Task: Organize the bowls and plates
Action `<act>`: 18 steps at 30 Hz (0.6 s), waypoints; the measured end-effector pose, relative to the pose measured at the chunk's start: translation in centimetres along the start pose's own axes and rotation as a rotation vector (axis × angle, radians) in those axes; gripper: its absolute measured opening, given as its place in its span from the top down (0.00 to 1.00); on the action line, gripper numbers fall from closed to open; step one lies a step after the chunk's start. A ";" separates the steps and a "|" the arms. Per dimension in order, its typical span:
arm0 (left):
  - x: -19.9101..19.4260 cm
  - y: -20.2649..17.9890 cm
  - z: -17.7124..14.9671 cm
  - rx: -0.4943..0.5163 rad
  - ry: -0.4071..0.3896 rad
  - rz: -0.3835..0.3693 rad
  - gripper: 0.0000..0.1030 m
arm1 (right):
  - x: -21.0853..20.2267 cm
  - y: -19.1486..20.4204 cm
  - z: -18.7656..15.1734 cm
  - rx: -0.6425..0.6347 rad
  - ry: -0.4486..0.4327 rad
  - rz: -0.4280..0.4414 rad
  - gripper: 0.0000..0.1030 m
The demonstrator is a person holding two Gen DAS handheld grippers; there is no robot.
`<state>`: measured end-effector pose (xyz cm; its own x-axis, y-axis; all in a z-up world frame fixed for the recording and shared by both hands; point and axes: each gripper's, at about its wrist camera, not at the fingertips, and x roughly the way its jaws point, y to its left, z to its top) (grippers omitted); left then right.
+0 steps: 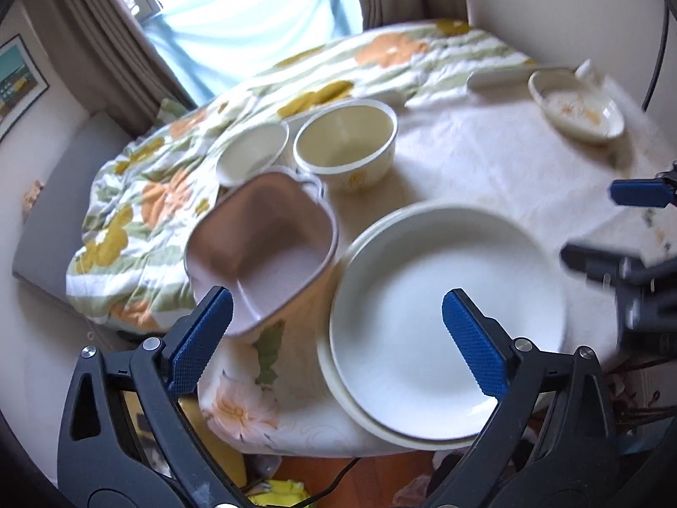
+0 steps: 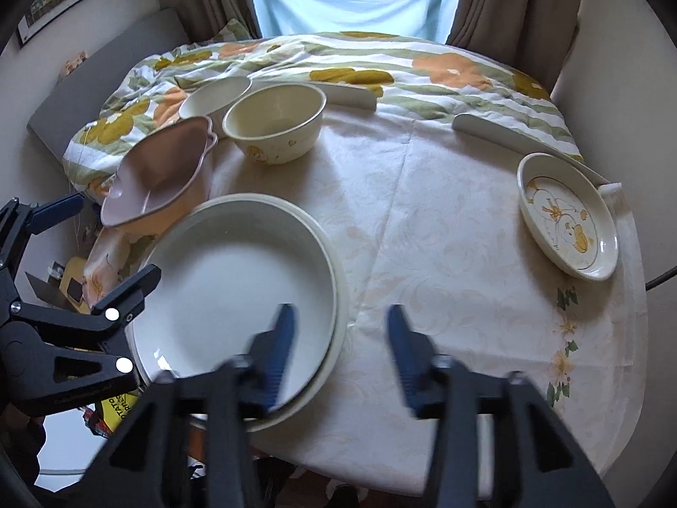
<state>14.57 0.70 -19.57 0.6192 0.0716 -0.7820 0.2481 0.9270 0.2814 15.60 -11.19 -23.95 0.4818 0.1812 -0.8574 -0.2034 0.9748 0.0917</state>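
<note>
Two stacked white plates (image 1: pixel 444 317) (image 2: pixel 241 279) lie at the near left edge of the round table. A pink square bowl (image 1: pixel 262 249) (image 2: pixel 160 173) sits tilted beside them. Behind it stand a cream bowl (image 1: pixel 345 144) (image 2: pixel 275 122) and a small white bowl (image 1: pixel 251 152) (image 2: pixel 213 95). A duck-patterned dish (image 1: pixel 575 103) (image 2: pixel 567 216) lies at the far right. My left gripper (image 1: pixel 338 338) is open and empty above the plates' near edge. My right gripper (image 2: pixel 340 355) is open and empty, its left finger over the plates' right rim.
A floral quilt (image 1: pixel 169 186) (image 2: pixel 296 59) covers the table's back and left side. Two white flat pieces (image 2: pixel 347 93) (image 2: pixel 507 135) lie along the quilt's edge. The cream tablecloth (image 2: pixel 444 254) spans the middle. Clutter lies on the floor below the near edge.
</note>
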 end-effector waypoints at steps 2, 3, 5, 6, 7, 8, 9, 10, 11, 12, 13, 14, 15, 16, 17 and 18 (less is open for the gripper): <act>-1.4 0.0 1.1 0.000 -0.029 -0.033 0.04 | -1.9 -1.4 -0.2 0.049 -0.048 0.004 0.04; -2.2 0.0 1.8 -0.002 -0.048 -0.064 0.04 | -2.8 -2.2 -0.3 0.078 -0.071 -0.008 0.04; -3.3 -0.1 3.6 -0.006 -0.076 -0.122 0.04 | -4.8 -4.3 -0.6 0.138 -0.115 -0.036 0.04; -4.1 -0.3 4.7 -0.007 -0.094 -0.164 0.04 | -5.9 -5.3 -0.8 0.169 -0.137 -0.048 0.04; -4.7 -0.6 5.8 -0.005 -0.112 -0.202 0.04 | -7.0 -6.3 -1.0 0.199 -0.159 -0.057 0.04; -5.2 -0.9 6.9 -0.001 -0.126 -0.238 0.03 | -8.2 -7.5 -1.2 0.240 -0.190 -0.064 0.04; -5.8 -1.4 8.3 0.007 -0.141 -0.289 0.03 | -9.5 -8.7 -1.3 0.281 -0.224 -0.068 0.04; -6.2 -1.7 9.4 0.014 -0.153 -0.328 0.02 | -10.6 -9.8 -1.4 0.317 -0.249 -0.080 0.01; -6.5 -2.2 10.7 0.019 -0.169 -0.366 0.01 | -11.8 -10.8 -1.5 0.349 -0.273 -0.097 0.01; -6.8 -2.8 12.2 0.024 -0.191 -0.407 0.00 | -12.8 -11.8 -1.4 0.372 -0.296 -0.112 0.01; -7.1 -3.7 13.3 0.029 -0.201 -0.436 0.00 | -13.6 -12.8 -1.2 0.388 -0.311 -0.127 0.01; -7.0 -4.5 14.6 0.034 -0.204 -0.471 0.00 | -14.1 -13.8 -1.0 0.402 -0.319 -0.147 0.01; -6.6 -5.5 16.2 0.041 -0.200 -0.499 0.00 | -14.5 -14.6 -0.7 0.409 -0.316 -0.162 0.01; -6.0 -6.4 17.4 0.048 -0.194 -0.517 0.00 | -14.5 -15.6 -0.3 0.418 -0.290 -0.168 0.01; -5.3 -7.4 18.5 0.059 -0.185 -0.528 0.00 | -14.4 -16.5 0.0 0.427 -0.269 -0.167 0.01; -4.6 -8.4 19.3 0.071 -0.175 -0.537 0.00 | -14.1 -17.2 0.1 0.437 -0.269 -0.169 0.01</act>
<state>24.02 -14.55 -7.54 0.5054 -0.4703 -0.7235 0.6078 0.7891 -0.0884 12.41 -30.53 -13.36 0.6902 -0.0118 -0.7235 0.2419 0.9461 0.2153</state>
